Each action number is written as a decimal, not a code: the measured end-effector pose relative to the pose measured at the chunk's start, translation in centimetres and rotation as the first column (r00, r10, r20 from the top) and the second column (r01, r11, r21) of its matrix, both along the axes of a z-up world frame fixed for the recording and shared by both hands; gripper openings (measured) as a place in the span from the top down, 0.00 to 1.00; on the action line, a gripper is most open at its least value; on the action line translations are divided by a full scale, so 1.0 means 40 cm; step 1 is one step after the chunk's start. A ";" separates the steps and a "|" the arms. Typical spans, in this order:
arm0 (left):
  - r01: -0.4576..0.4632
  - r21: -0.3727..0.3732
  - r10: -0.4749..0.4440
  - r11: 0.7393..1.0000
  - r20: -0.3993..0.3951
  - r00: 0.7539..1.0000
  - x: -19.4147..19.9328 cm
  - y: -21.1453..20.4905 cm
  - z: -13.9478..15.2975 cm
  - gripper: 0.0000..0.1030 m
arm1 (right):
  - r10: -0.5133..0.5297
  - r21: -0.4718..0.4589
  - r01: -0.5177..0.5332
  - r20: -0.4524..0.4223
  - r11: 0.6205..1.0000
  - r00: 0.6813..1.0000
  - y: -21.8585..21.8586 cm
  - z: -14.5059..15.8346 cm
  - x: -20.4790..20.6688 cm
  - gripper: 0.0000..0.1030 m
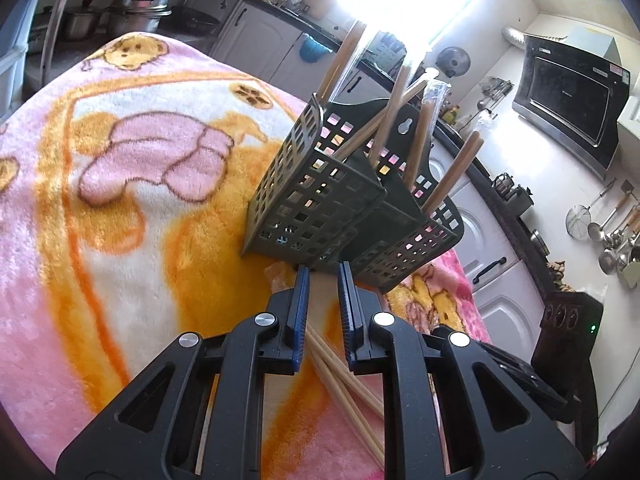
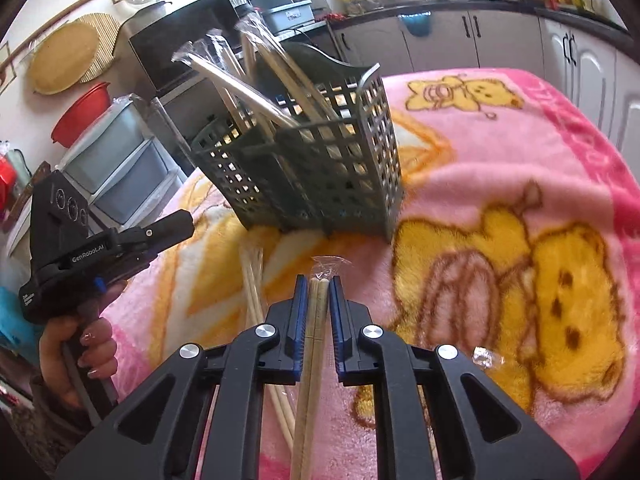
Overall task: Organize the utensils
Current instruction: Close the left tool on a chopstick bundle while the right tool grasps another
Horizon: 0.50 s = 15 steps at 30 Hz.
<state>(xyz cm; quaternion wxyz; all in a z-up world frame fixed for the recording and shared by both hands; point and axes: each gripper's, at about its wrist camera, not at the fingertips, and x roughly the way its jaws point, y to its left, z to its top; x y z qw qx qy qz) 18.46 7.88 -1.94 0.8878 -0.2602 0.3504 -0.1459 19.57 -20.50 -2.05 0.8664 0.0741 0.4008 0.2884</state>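
Observation:
A dark green slotted utensil basket [image 1: 320, 200] [image 2: 320, 168] stands on the blanket, with several plastic-sleeved chopsticks [image 1: 420, 144] [image 2: 240, 84] leaning in it. My right gripper [image 2: 319, 280] is shut on a wrapped pair of chopsticks [image 2: 316, 320], just in front of the basket; the pair's tips and sleeve end poke past the fingertips. My left gripper [image 1: 323, 278] is shut with nothing between its pads, close to the basket's near corner. The right wrist view shows that left gripper [image 2: 182, 220] from the side, held by a hand [image 2: 80, 356]. Loose chopsticks [image 1: 344, 380] [image 2: 252, 284] lie on the blanket below both grippers.
A pink and yellow bear-print blanket [image 1: 120, 200] [image 2: 500, 184] covers the table. A scrap of clear plastic [image 2: 486, 356] lies to the right. Kitchen cabinets [image 1: 492, 248] and a range hood [image 1: 572, 100] stand beyond the table edge, plastic drawers [image 2: 120, 172] on the other side.

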 end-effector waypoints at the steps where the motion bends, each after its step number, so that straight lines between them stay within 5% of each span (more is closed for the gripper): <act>1: -0.003 0.002 0.003 1.000 -0.004 1.000 0.000 0.005 -0.001 0.90 | -0.001 -0.008 0.001 0.004 1.000 1.000 0.002 0.003 0.001 0.89; 6: -0.004 0.027 0.007 1.000 -0.080 0.997 0.031 0.005 -0.044 0.89 | -0.010 -0.022 0.010 0.002 1.000 1.000 0.002 0.004 0.015 0.89; 10: 0.011 0.021 -0.008 1.000 -0.142 0.990 0.061 -0.006 -0.084 0.63 | -0.010 -0.007 0.011 0.035 1.000 0.999 0.001 0.029 0.016 0.89; 15: 0.019 0.007 -0.017 1.000 -0.188 0.982 0.088 -0.013 -0.124 0.63 | -0.009 0.013 0.008 0.077 1.000 0.997 0.000 0.073 0.010 0.90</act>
